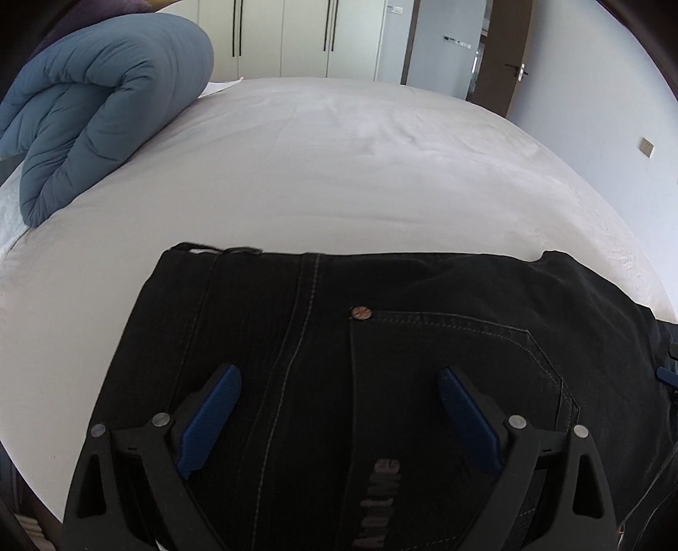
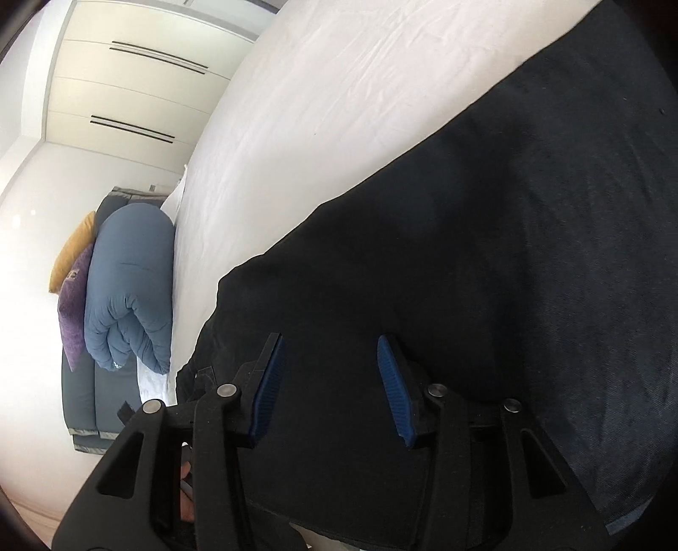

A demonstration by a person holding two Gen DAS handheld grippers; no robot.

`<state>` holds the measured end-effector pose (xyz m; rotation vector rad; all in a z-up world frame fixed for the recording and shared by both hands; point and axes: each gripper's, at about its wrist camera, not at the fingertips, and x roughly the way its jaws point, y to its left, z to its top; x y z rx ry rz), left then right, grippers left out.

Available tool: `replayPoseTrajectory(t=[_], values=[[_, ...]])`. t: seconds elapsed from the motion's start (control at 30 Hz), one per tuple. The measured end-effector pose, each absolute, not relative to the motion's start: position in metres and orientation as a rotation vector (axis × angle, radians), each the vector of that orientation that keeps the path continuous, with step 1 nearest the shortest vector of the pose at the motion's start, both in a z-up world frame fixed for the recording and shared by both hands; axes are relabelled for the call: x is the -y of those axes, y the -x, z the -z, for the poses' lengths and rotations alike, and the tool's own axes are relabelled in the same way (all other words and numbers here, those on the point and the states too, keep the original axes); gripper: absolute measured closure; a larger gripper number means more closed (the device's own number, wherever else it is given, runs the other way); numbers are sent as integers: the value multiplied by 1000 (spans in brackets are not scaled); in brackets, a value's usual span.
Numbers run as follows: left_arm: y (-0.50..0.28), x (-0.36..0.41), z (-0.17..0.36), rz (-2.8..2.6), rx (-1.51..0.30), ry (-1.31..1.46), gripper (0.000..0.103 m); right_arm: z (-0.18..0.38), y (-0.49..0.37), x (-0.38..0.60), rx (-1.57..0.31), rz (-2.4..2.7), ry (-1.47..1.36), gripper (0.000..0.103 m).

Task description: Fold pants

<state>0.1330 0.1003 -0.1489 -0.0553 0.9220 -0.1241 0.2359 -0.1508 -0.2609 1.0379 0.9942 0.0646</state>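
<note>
Black jeans [image 1: 381, 360] lie flat on the white bed [image 1: 339, 169], back side up, with a copper rivet [image 1: 361, 313] at the corner of a back pocket. My left gripper [image 1: 339, 375] is open just above the seat of the jeans, its blue pads [image 1: 212, 419] wide apart and empty. In the right wrist view, the jeans [image 2: 487, 275] run as a broad black band across the bed sheet [image 2: 339, 106]. My right gripper [image 2: 330, 343] is open over the dark fabric, holding nothing. A tip of the right gripper shows at the right edge of the left wrist view [image 1: 665, 375].
A rolled blue duvet [image 1: 101, 110] lies at the bed's far left, also in the right wrist view [image 2: 127, 288], with purple and yellow cushions [image 2: 74, 296] beside it. White wardrobes [image 1: 296, 38] and a door [image 1: 504, 63] stand beyond the bed.
</note>
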Motion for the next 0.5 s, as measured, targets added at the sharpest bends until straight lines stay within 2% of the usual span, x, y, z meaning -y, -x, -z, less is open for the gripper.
replayPoseTrajectory(t=[0.33, 0.5], values=[[-90, -132, 142, 31, -919, 213, 8, 245, -199, 186, -1030, -33, -964, 59], [-83, -128, 144, 32, -978, 161, 8, 248, -199, 185, -1022, -39, -955, 59]])
